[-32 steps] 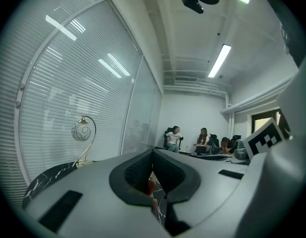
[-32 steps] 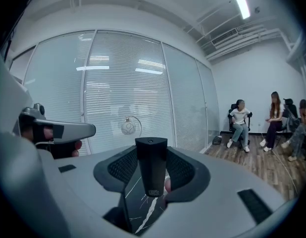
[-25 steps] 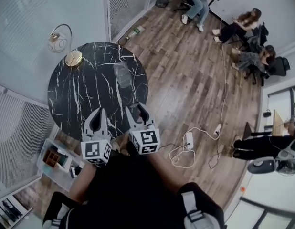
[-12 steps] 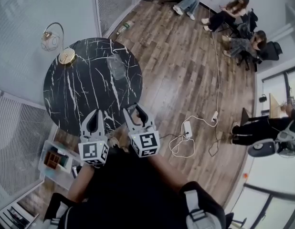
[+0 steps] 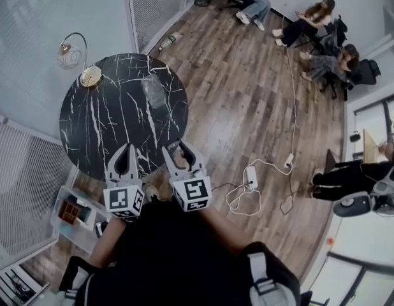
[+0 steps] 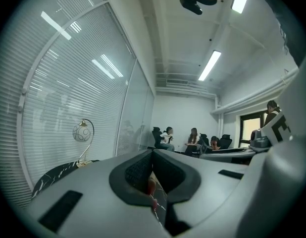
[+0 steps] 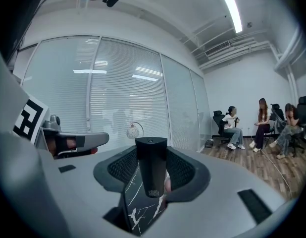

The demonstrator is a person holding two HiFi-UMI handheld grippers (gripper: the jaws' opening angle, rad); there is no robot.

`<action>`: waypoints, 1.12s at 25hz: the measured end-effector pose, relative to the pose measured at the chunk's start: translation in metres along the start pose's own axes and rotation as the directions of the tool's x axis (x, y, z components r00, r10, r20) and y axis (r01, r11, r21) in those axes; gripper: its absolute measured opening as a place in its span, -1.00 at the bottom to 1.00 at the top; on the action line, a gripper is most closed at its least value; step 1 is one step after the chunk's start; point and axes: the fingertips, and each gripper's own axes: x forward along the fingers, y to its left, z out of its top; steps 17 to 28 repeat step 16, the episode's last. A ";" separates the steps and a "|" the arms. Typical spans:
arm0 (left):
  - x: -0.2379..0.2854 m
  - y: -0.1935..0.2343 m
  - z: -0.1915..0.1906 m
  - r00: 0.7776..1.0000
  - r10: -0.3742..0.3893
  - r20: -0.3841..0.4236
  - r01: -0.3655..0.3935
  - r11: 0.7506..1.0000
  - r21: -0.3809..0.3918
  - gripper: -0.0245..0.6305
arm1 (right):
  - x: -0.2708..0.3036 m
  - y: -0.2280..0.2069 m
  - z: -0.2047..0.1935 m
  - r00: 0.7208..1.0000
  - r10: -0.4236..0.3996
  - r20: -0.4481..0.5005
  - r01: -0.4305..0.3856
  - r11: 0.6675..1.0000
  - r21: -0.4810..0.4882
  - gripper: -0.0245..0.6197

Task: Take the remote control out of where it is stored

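Observation:
A black remote control [image 7: 151,168] stands upright between the jaws of my right gripper [image 7: 151,157], which is shut on it. In the head view the right gripper [image 5: 178,148] hangs over the near edge of the round black marble table [image 5: 114,126], and the remote shows there only as a dark sliver. Beside it on the left, my left gripper [image 5: 125,150] is shut with nothing in it. In its own view the left gripper [image 6: 153,155] has its jaws together, leaving only a thin slit of marble visible.
On the table stand a clear plastic container [image 5: 153,91] and a gold-based globe lamp [image 5: 72,55]. A low white shelf with an organizer [image 5: 72,212] sits left of me. Cables and a power strip [image 5: 251,185] lie on the wooden floor. People sit far right [image 5: 312,24].
The head view has shifted slightly. Both grippers stay shut over the table's near edge, the right one still holding the remote.

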 end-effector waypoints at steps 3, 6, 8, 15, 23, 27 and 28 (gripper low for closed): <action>0.001 -0.004 -0.001 1.000 0.002 -0.006 -0.002 1.000 0.002 -0.90 | 0.000 -0.004 0.001 1.000 0.006 0.001 -0.006 1.000 0.002 -0.36; 0.000 -0.009 0.001 1.000 0.001 -0.002 -0.001 1.000 0.013 -0.90 | -0.003 -0.007 0.003 1.000 0.009 0.008 -0.009 1.000 0.001 -0.36; 0.000 -0.010 0.001 1.000 0.007 -0.001 -0.007 1.000 0.014 -0.90 | -0.003 -0.010 0.004 1.000 0.011 0.010 -0.011 1.000 0.001 -0.36; 0.001 -0.011 -0.002 1.000 0.016 -0.010 -0.016 1.000 0.007 -0.90 | -0.004 -0.010 0.002 1.000 0.022 -0.001 -0.022 1.000 0.001 -0.36; 0.001 -0.012 -0.002 1.000 0.015 -0.011 -0.015 1.000 0.007 -0.90 | -0.004 -0.010 0.002 1.000 0.023 -0.001 -0.023 1.000 0.000 -0.36; 0.001 -0.012 -0.002 1.000 0.015 -0.011 -0.015 1.000 0.007 -0.90 | -0.004 -0.010 0.002 1.000 0.023 -0.001 -0.023 1.000 0.000 -0.36; 0.001 -0.012 -0.002 1.000 0.015 -0.011 -0.015 1.000 0.007 -0.90 | -0.004 -0.010 0.002 1.000 0.023 -0.001 -0.023 1.000 0.000 -0.36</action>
